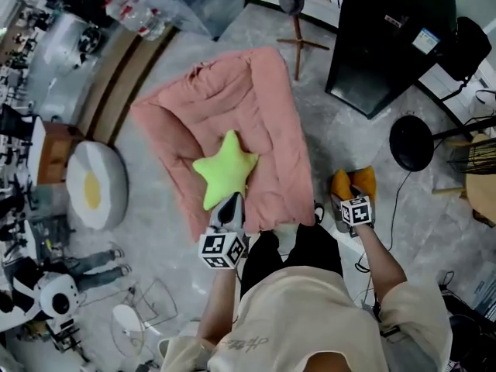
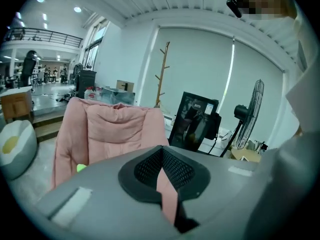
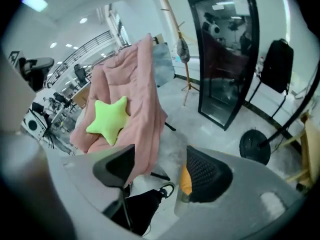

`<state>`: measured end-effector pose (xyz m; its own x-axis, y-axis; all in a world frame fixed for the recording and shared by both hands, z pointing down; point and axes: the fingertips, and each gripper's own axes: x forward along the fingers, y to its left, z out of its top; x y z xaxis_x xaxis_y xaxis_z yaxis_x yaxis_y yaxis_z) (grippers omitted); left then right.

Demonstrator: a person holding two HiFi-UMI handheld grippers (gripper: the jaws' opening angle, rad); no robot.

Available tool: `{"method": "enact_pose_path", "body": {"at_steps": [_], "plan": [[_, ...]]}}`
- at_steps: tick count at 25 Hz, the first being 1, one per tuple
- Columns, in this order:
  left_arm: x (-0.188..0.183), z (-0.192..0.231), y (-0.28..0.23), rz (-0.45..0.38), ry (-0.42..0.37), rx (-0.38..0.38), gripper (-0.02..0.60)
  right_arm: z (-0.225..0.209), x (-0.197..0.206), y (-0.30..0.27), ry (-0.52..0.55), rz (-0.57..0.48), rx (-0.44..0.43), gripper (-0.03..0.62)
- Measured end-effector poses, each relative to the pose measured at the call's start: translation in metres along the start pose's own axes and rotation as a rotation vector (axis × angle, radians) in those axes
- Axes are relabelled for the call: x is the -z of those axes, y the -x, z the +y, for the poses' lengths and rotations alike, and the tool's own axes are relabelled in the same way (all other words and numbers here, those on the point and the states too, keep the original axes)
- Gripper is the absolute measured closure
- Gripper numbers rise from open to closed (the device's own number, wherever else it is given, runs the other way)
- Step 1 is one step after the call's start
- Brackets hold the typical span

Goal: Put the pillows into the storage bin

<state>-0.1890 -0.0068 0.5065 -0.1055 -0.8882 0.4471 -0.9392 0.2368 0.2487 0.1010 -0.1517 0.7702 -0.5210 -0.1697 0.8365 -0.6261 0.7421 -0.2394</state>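
Note:
A lime-green star pillow (image 1: 225, 173) (image 3: 107, 119) lies on a big pink cushion (image 1: 232, 107) (image 2: 115, 129) spread over the floor. A round fried-egg pillow (image 1: 95, 186) (image 2: 12, 146) rests to its left. My left gripper (image 1: 230, 206) (image 2: 161, 156) hovers over the cushion's near edge, just short of the star. Its pads meet at the tips, and a thin pink strip shows between them. My right gripper (image 1: 353, 196) (image 3: 157, 156) hangs right of the cushion, jaws apart, with floor showing between them. An orange soft thing (image 1: 342, 184) (image 3: 185, 180) lies below it, mostly hidden behind the right jaw.
A clear plastic container (image 1: 205, 2) sits beyond the cushion's far end. A wooden coat stand (image 1: 298, 41), a black cabinet (image 1: 387, 37) and a fan's round base (image 1: 411, 142) stand at the right. Clutter lines the left wall. My own legs are near the cushion's near edge.

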Motion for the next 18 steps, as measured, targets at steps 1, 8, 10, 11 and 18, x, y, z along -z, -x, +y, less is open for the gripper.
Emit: {"method": "enact_pose_path", "body": {"at_steps": [1, 8, 10, 11, 18], "plan": [[0.000, 0.007, 0.008, -0.012, 0.000, -0.006, 0.568, 0.012, -0.010, 0.004, 0.042, -0.020, -0.001, 0.270], [0.012, 0.049, 0.064, -0.031, -0.036, 0.026, 0.568, 0.120, -0.067, 0.053, 0.176, -0.201, -0.026, 0.278], [0.008, 0.064, 0.077, -0.052, -0.053, 0.042, 0.568, 0.152, -0.085, 0.065, 0.175, -0.258, -0.032, 0.278], [0.007, 0.073, 0.085, -0.060, -0.063, 0.045, 0.568, 0.170, -0.089, 0.070, 0.177, -0.277, -0.038, 0.279], [0.022, 0.140, 0.145, -0.079, -0.093, 0.049, 0.568, 0.279, -0.091, 0.063, 0.240, -0.290, -0.065, 0.278]]}}
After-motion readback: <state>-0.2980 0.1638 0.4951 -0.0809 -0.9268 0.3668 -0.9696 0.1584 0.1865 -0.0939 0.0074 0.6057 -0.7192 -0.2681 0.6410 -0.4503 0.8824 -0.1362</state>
